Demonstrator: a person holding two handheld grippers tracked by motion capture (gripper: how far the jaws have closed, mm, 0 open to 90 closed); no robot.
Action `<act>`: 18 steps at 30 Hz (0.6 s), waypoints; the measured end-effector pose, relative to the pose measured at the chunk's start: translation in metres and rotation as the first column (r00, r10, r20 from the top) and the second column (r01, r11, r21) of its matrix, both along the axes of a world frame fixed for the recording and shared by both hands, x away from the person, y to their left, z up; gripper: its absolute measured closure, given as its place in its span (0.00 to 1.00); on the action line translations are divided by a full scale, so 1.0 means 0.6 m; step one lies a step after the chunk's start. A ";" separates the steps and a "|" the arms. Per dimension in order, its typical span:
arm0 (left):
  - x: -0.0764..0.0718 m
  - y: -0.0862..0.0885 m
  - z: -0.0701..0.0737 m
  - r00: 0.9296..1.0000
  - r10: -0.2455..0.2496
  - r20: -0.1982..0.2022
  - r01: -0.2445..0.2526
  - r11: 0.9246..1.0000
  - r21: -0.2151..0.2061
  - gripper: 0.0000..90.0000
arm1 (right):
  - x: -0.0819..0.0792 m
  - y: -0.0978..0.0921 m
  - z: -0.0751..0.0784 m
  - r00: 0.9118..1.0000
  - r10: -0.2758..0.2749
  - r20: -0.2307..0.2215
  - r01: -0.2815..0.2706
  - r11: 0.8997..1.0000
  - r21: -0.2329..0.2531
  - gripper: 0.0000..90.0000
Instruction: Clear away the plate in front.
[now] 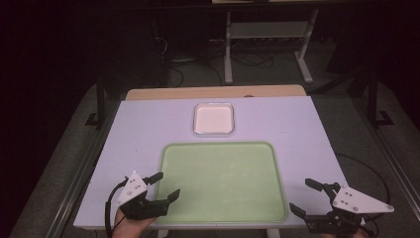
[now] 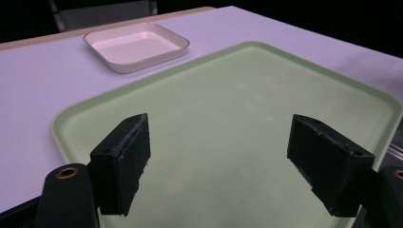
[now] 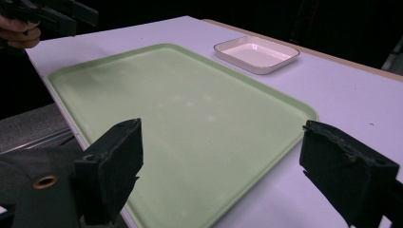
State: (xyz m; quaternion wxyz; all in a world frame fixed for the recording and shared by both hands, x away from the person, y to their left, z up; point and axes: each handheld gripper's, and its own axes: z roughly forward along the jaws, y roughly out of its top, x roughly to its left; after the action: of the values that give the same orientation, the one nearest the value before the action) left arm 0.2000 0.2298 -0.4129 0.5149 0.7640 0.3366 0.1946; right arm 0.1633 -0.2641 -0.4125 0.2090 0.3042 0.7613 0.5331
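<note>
Left gripper (image 1: 166, 186) and right gripper (image 1: 302, 195): jaws spread wide, holding nothing, at the near corners of the green tray (image 1: 223, 181). Tray lies flat on the table (image 1: 148, 124), with the white dish (image 1: 214, 118) just beyond its far edge.

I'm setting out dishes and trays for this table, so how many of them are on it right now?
2. The green tray lies at the near middle of the table, between the two grippers. The white square dish sits just beyond its far edge, apart from it. Both look empty; nothing seems hidden.

green tray (image 1: 223, 181) | flat, empty | table's near edge, between grippers
</note>
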 end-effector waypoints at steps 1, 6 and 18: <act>0.002 -0.001 0.003 1.000 -0.008 -0.008 0.008 1.000 -0.016 0.24 | 0.000 0.000 0.000 1.000 -0.002 0.000 0.002 1.000 0.001 0.15; 0.012 0.001 0.017 0.999 -0.045 -0.006 0.044 0.998 -0.042 0.23 | 0.001 -0.001 -0.002 1.000 -0.013 -0.004 0.013 1.000 0.003 0.15; 0.054 -0.009 0.047 0.999 -0.054 0.005 0.054 0.998 -0.026 0.18 | -0.003 -0.010 -0.002 1.000 -0.031 -0.003 0.031 0.999 0.016 0.15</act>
State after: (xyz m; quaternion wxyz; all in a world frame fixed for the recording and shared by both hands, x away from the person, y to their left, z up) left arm 0.2324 0.2244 -0.3848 0.5307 0.7656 0.3173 0.1776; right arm 0.1615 -0.2703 -0.4137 0.2139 0.3181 0.7526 0.5354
